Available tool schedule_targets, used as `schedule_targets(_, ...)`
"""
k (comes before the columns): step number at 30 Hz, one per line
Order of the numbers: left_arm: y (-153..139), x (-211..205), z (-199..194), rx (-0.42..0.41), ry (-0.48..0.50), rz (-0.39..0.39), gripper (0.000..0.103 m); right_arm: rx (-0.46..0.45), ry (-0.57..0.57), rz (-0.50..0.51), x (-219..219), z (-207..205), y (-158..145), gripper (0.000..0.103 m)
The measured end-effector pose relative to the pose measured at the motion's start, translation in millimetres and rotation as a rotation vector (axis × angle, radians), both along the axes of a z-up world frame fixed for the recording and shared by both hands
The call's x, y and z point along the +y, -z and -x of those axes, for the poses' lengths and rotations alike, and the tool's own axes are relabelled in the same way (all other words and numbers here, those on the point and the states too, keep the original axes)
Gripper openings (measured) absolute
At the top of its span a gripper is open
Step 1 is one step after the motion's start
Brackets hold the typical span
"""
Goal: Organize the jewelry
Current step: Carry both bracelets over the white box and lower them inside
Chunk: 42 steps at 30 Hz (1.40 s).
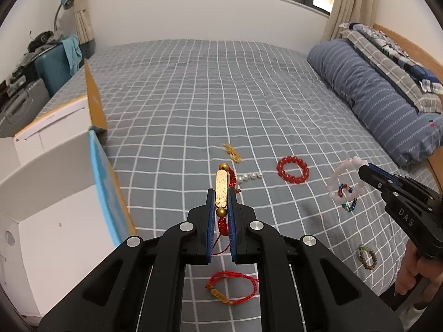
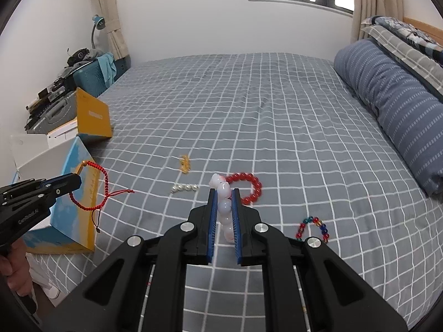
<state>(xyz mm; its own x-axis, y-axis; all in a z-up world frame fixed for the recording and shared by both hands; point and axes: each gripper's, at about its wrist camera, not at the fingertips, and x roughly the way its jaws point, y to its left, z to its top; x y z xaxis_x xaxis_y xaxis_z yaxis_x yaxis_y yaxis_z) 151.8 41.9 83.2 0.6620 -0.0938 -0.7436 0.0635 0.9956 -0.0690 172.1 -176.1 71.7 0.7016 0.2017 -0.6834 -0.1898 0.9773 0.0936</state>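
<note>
At the bottom centre of the left wrist view, the left gripper is clenched on a red cord bracelet. Its gold bar runs lengthwise between the fingers, pointing up the frame and past the fingertips; the red cord trails back toward the camera. Below it, a second red cord bracelet lies flat on the bed.

In the right wrist view, the right gripper is clenched on a pale pink bead bracelet, the beads stacked in a line along the fingers. From the left wrist view this bracelet hangs as an open ring at centre right, clear of the bedspread.

Just beyond lie a multicoloured bead bracelet, a brown bead bracelet, a red bead bracelet, a short row of pearls and a small yellow piece, all apart from one another.

An open white box stands at the bed's left edge. Farther up the frame the checked bedspread lies bare to the wall, with a rolled blue duvet along the right edge.
</note>
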Motion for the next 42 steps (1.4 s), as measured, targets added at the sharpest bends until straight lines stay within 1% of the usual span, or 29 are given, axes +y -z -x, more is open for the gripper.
schedule_targets(10,-21.7,40.7,6.5,-0.024,-0.072,-0.015,0.008,-0.021,-0.073,-0.024,38.7,-10.6,-29.1,0.01)
schedule_targets(15,-33.4,70.6,15.7,-0.041,-0.132,-0.022,0.008,-0.04,-0.114,-0.021,67.2,-12.8,-41.7,0.01)
schedule_targets(20,-41.7,103.6,27.8,-0.056,-0.199,-0.022,0.008,-0.057,-0.18,-0.022,107.3,-14.5,-52.3,0.01)
schedule_targets(25,-42.9,135.2,42.4,-0.054,-0.262,-0.025,0.008,-0.066,-0.246,-0.035,148.3,-14.0,-58.5,0.01)
schedule_targets(35,-38.8,196.2,73.4,-0.036,-0.388,-0.04,0.008,-0.08,-0.389,-0.052,233.6,0.0,-68.8,0.01)
schedule_targets(38,-35.4,211.7,80.9,-0.028,-0.416,-0.04,0.008,-0.075,-0.427,-0.053,257.6,3.9,-67.6,0.01)
schedule_targets(42,-26.2,228.5,88.8,-0.013,-0.448,-0.037,0.008,-0.052,-0.477,-0.048,288.0,10.4,-57.5,0.01)
